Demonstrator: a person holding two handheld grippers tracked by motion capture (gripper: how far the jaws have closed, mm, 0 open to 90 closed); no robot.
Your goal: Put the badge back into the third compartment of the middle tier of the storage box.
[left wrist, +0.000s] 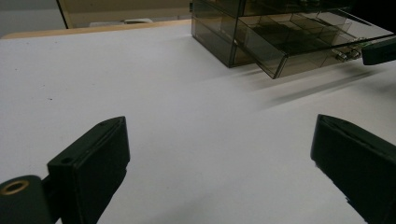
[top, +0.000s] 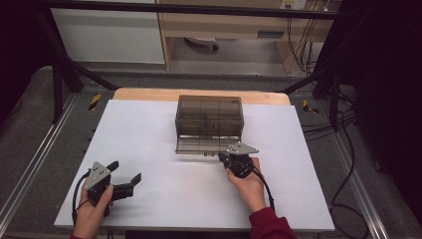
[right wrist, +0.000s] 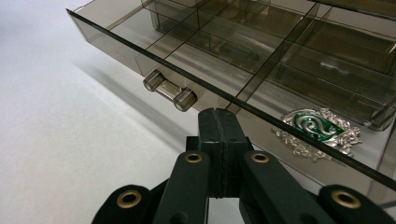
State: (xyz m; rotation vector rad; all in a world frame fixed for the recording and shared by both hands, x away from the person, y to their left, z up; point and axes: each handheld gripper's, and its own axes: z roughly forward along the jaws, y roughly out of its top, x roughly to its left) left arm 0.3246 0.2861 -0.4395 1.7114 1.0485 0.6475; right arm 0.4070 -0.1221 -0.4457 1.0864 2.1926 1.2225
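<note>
— Nearest the person's edge of the white table (top: 164, 199), what do you count?

— Two hands, each with one gripper. One left gripper (top: 125, 175) at the near left corner, its two black jaws standing wide apart with bare table between them; the left gripper view shows the same gap, nothing in it.

— And the other?

— One right gripper (top: 223, 157), a little farther in, near the middle of the table, with one grey three-cornered plate (top: 242, 148) on top. In the right gripper view its two jaws are pressed flat together, pad against pad, with nothing clamped between them. The joined tips sit just at the front wall of the drawer, right of the handle; whether they touch the wall I cannot tell.

— Which drawer?

— One smoky clear drawer (right wrist: 196, 60), pulled out from the bottom of one drawer box (top: 209, 117) that stands at the middle of the table, toward the far side. One clear bar handle (right wrist: 169, 90) on its front.

— Anything inside?

— Dividers split it into many compartments. One silver and green crest badge (right wrist: 320, 130) lies in a front compartment, right of the jaws.

— Beyond the box?

— One strip of bare wooden tabletop (top: 149, 93), then the floor.
</note>
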